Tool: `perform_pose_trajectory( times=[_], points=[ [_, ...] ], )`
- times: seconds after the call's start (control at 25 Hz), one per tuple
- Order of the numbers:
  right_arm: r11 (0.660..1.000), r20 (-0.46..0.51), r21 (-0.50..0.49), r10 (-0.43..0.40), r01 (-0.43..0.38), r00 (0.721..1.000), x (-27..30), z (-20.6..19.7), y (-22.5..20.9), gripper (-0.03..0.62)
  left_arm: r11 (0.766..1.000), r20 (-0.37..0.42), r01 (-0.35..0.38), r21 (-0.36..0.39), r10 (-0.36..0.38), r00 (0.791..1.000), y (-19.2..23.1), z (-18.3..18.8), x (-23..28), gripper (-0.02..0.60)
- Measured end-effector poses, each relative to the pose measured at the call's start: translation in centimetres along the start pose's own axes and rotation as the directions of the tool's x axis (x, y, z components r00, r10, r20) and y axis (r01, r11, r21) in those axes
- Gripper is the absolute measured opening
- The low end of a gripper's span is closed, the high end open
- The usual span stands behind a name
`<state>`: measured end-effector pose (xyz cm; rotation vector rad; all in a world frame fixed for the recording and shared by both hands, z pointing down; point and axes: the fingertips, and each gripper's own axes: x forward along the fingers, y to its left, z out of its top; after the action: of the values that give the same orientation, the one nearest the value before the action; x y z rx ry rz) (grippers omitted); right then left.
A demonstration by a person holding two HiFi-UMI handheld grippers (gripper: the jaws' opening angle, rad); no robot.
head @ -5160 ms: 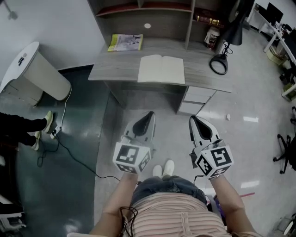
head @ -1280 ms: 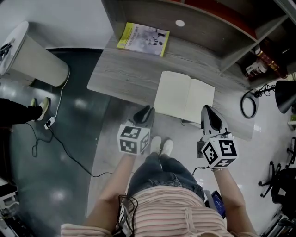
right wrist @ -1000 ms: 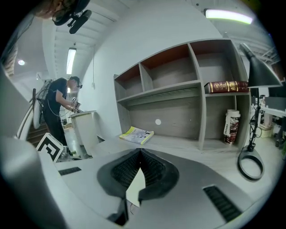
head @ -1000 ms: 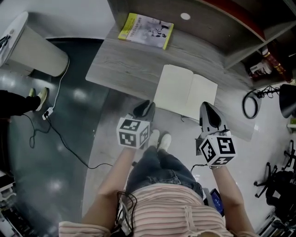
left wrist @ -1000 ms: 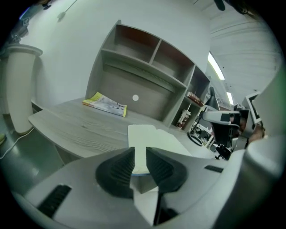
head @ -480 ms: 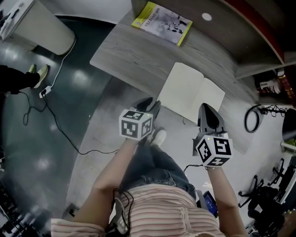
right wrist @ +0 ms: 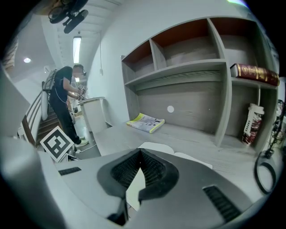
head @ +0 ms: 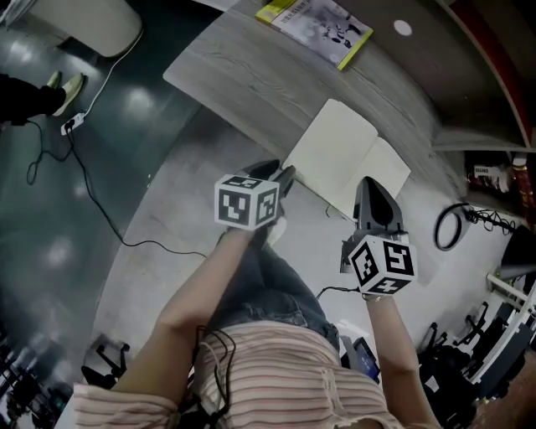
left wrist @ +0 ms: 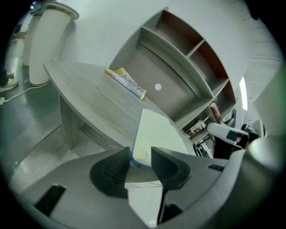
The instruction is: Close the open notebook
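Note:
The open notebook (head: 347, 155) lies with blank cream pages up, near the front edge of the grey desk (head: 243, 80). My left gripper (head: 283, 174) is at the notebook's near left corner. Its jaws have just been opening and now stand apart. In the left gripper view the blue-edged corner of the notebook (left wrist: 156, 132) shows in the gap of the left gripper (left wrist: 140, 153), and neither pad presses on it. My right gripper (head: 367, 186) hangs at the near edge of the right page. In the right gripper view the right gripper (right wrist: 140, 154) is shut with nothing in it, the notebook (right wrist: 192, 157) just beyond.
A yellow booklet (head: 322, 18) lies at the back of the desk under wooden shelves (right wrist: 178, 67). A black ring-shaped lamp head (head: 452, 226) rests at the desk's right end. A white bin (left wrist: 44, 36) and a floor cable (head: 84, 193) are at the left. A person (right wrist: 67, 98) stands beyond.
Both grippers have come forward and down to the notebook's near edge. The left gripper has rolled, as its marker cube shows. The notebook has stayed where it was.

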<state>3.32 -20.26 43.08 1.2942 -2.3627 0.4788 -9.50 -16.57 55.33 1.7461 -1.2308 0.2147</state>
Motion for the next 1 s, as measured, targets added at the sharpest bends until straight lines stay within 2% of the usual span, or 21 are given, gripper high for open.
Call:
perform_pose_trajectory(
  times=[0.56,1.0],
  points=[
    [1.0,-0.033,-0.004,0.018,-0.018,0.999,0.8,-0.5,-0.6,0.008,0.991,-0.033,0.008,-0.131,-0.013,0.999,0.7,-1.2,1.1,0.126],
    [1.0,-0.037,0.002,0.024,-0.024,0.999,1.0,-0.4,-0.5,0.008,0.994,-0.034,-0.014,-0.112,0.011,0.999,0.4,-0.9,0.6,0.06]
  ],
)
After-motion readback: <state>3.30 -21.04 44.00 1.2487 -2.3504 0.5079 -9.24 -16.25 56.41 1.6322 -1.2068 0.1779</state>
